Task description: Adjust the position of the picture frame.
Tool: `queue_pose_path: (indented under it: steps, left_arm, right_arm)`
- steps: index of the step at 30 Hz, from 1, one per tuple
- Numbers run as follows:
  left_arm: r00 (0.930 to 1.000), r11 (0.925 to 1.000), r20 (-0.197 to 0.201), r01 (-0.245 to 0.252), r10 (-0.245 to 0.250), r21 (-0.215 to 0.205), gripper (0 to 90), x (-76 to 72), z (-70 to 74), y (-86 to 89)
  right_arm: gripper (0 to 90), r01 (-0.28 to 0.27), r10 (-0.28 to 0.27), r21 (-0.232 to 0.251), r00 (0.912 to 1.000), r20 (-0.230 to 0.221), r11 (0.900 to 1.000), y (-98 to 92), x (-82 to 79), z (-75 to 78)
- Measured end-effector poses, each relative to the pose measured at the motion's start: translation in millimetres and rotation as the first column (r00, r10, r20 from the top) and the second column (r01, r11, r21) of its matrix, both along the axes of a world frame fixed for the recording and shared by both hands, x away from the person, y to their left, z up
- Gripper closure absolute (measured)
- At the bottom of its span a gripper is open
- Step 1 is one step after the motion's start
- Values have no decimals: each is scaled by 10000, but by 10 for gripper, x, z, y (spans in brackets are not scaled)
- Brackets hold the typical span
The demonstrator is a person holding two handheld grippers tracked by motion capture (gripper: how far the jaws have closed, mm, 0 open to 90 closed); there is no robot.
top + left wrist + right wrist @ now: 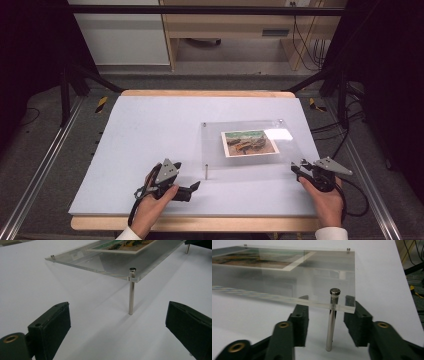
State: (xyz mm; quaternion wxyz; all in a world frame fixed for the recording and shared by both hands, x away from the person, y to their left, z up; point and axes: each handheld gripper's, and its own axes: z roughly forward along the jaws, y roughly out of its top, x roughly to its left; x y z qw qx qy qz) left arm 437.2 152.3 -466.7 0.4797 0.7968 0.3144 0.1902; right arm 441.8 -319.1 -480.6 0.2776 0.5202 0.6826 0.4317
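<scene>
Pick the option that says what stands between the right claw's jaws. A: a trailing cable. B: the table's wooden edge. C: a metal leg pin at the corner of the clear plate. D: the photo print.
C: in the right gripper view the metal pin under the clear plate stands upright between the right claw's two jaws, with a gap on each side.

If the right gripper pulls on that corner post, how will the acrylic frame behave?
The acrylic frame looks rigid, so it would probably slide or lift as one piece. Its thin metal post is smooth, likely slippery between the right gripper pads. Standing on slim legs, it may tip.
</scene>
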Motion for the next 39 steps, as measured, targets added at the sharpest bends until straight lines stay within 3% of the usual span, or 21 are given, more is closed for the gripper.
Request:
queue_pose_path:
  steps: [7, 10, 16, 20, 21, 23, 27, 28, 34, 39]
  left_arm:
    - [10000, 9998, -42, 88, -89, -175, 56, -8, 2, -30]
    - [9999, 9996, -20, 162, -163, -245, 59, -10, -1, -52]
    - [9994, 9987, -60, 350, -353, -364, 134, 2, -6, -130]
    - [9995, 9981, -49, 295, -298, -546, 234, 58, -24, -193]
    - [9996, 9972, -98, 276, -283, -695, 323, 73, -27, -210]
    - [9996, 9962, -61, 273, -279, -826, 359, 101, -37, -253]
    - [9993, 9946, -350, 50, -86, -1039, 576, 156, -75, -323]
    - [9993, 9937, -383, -14, -29, -1117, 576, 168, -87, -333]
    - [9992, 9836, -382, 18, -88, -1802, 734, 202, -107, -400]
    - [9964, 9622, -839, -372, 150, -2697, 833, 243, -110, -383]
  right_arm:
    - [761, -157, 149, 398, 9997, 195, 9991, -46, 10, -18]
    - [809, -190, 173, 718, 9995, 246, 9972, -73, 0, -21]
    - [843, -150, 113, 803, 9989, 457, 9967, -90, -7, 10]
    - [845, -131, 79, 952, 9985, 543, 9954, -97, -6, 39]
    - [846, -93, 35, 1006, 9983, 582, 9949, -94, 0, 66]
    - [845, -89, 23, 1085, 9982, 608, 9941, -96, 4, 77]
    - [845, -42, -44, 1331, 9979, 644, 9911, -96, 13, 122]
    - [845, -42, -44, 1331, 9979, 644, 9911, -96, 13, 122]
    - [845, -65, -23, 1331, 9978, 656, 9911, -98, 13, 130]
    - [845, -71, -8, 1242, 9980, 632, 9922, -98, 13, 126]
